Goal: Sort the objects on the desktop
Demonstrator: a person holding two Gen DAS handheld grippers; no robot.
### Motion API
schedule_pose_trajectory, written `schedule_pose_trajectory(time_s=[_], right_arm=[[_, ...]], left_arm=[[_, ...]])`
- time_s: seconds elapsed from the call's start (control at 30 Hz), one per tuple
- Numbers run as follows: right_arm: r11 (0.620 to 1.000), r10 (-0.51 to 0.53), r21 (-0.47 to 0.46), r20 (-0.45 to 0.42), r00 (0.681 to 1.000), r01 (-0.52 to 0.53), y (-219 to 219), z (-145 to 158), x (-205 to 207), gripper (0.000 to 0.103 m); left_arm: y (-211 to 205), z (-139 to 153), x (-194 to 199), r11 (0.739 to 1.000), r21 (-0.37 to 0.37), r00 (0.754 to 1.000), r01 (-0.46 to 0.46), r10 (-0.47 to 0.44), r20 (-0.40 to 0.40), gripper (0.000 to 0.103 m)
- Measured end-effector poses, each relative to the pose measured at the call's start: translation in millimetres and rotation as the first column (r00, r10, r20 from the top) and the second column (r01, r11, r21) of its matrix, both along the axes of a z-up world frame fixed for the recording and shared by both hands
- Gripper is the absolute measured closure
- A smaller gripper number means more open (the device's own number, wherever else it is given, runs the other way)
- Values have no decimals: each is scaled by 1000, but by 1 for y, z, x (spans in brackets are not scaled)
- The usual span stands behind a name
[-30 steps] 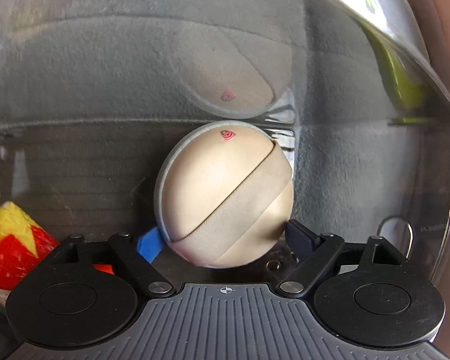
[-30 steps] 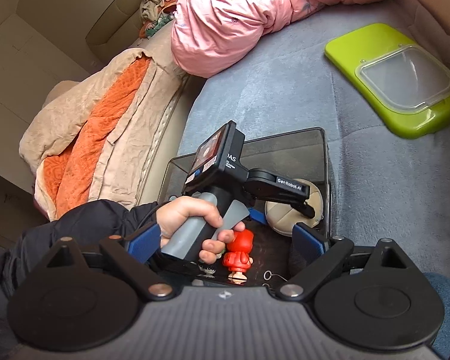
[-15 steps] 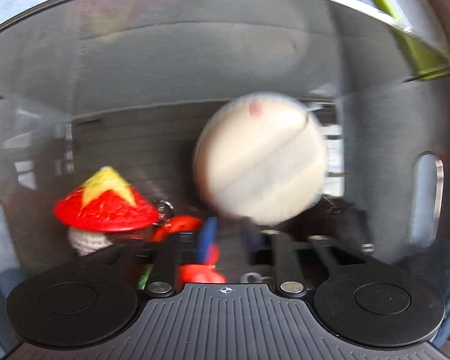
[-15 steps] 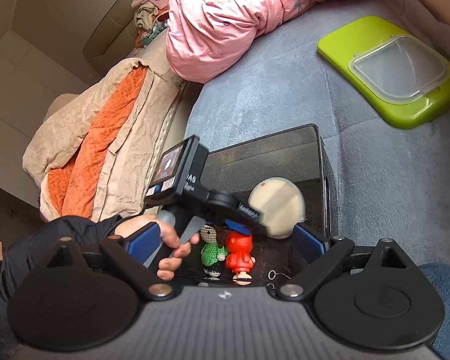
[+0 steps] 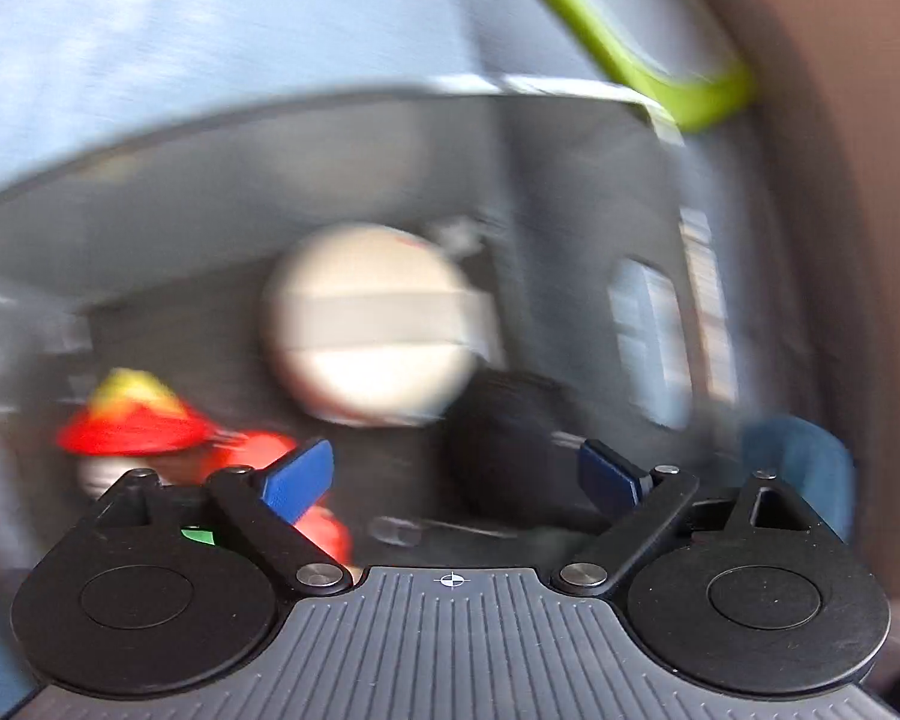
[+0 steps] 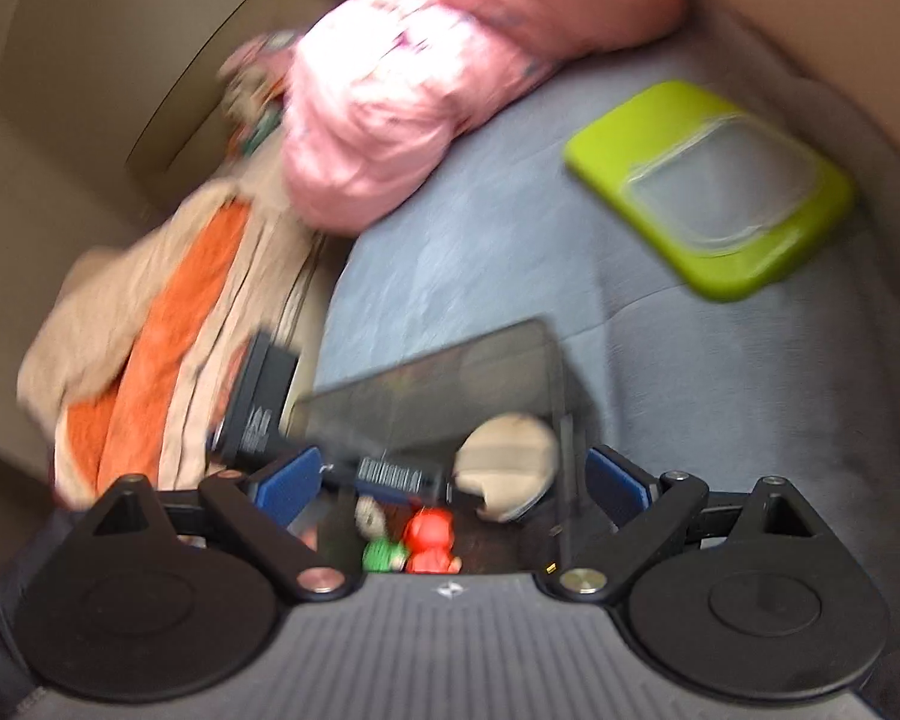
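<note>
A round beige case lies inside a dark transparent box, free of my left gripper, which is open and empty just in front of it. A red and yellow crocheted toy and a red figure sit at the box's left. In the right wrist view the beige case, a red figure and a green doll lie in the box. My right gripper is open and empty above the box. The frames are blurred.
A lime green lid with a clear window lies on the grey-blue cushion beyond the box. A pink garment and an orange and beige blanket lie at the left. The left handle's black body sits by the box's left side.
My left gripper let go of the beige case, which dropped into the box; the jaws shut briefly, then opened, as the gripper pulled back. The right gripper shifted slightly.
</note>
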State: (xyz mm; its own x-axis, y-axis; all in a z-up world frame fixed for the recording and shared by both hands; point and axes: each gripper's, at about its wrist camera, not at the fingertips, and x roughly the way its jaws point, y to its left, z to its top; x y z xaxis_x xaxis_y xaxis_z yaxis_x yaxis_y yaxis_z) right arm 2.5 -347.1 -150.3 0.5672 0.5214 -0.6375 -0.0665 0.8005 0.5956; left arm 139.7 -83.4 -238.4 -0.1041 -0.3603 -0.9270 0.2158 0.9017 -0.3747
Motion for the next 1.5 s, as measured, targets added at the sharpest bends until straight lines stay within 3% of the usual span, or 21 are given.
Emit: schedule_pose_trajectory(time_s=[0.07, 0.13, 0.27, 0.3, 0.33, 0.37, 0.47, 0.57, 0.63, 0.7, 0.77, 0.87, 0.9, 0.97, 1.0, 1.1, 1.17, 1.23, 1.33, 1.4, 1.5], right_arm=[[999, -43, -9, -4, 999, 43, -9, 1, -1, 7], [998, -57, -18, -12, 998, 57, -11, -1, -4, 7], [999, -31, -22, -30, 999, 30, -9, -8, -8, 7], [999, -32, -23, -36, 999, 31, -9, -10, -8, 7], [999, -33, -24, -43, 999, 32, -9, -11, -8, 7], [999, -38, -21, -52, 998, 37, -10, -14, -7, 7], [999, -40, -16, -67, 997, 39, -9, -19, -3, 7], [1000, -31, -4, -69, 997, 31, -6, -22, -1, 7], [1000, -22, -2, -72, 997, 22, -4, -24, -1, 7], [1000, -7, -30, -75, 997, 5, 3, -23, 1, 7], [997, 27, -70, -69, 997, -32, 12, -18, 5, 7], [971, 146, -180, -71, 987, -156, 41, -3, 21, 17], [950, 197, -228, -93, 976, -213, 55, 0, 30, 23], [886, 276, -334, -180, 944, -323, 84, 1, 50, 57], [841, 298, -389, -248, 922, -377, 100, -2, 62, 64], [697, 314, -542, -358, 879, -470, 144, -20, 90, 58], [598, 340, -594, -419, 842, -538, 174, -35, 104, 36], [521, 388, -588, -482, 785, -618, 205, -59, 111, 28], [392, 358, -604, -595, 719, -694, 240, -102, 118, 30], [272, 314, -635, -652, 690, -723, 251, -129, 117, 30], [108, 269, -606, -745, 610, -788, 256, -163, 110, 26]], left_arm=[[-20, -18, 0, 1000, 8, 999, 6, -6, -49, 9], [-30, -30, 1, 997, 65, 997, 31, -26, -77, 9], [-36, -51, 2, 999, 53, 989, 12, -4, -148, 12], [-31, -50, 3, 999, 48, 990, 0, 7, -142, 17], [-27, -47, 3, 999, 48, 992, -8, 14, -128, 35], [-24, -47, 5, 999, 54, 992, -6, 13, -124, 65], [-16, -40, 5, 998, 54, 992, 29, -22, -126, 74], [-12, -31, 2, 987, 96, 989, 129, -121, -85, 74], [-7, -23, 1, 982, 107, 987, 157, -151, -54, 67], [15, 1, 5, 987, 102, 993, 122, -121, -11, 19], [36, 19, 1, 994, 97, 996, 58, -64, 59, 9], [67, 47, -15, 993, 105, 990, -45, 30, 141, 9], [77, 56, -23, 992, 92, 985, -83, 67, 157, 9], [98, 76, -41, 990, 39, 973, -138, 128, 194, 8], [108, 86, -51, 988, -2, 965, -152, 149, 218, 5], [124, 100, -74, 981, -63, 948, -186, 196, 252, 3], [124, 98, -76, 983, -38, 948, -180, 183, 259, 3], [120, 94, -76, 987, -16, 952, -160, 159, 261, 3], [113, 87, -79, 995, -32, 956, -99, 104, 276, 3], [117, 91, -81, 994, -64, 953, -91, 106, 283, 3], [128, 92, -83, 989, -93, 948, -119, 141, 285, 3]])
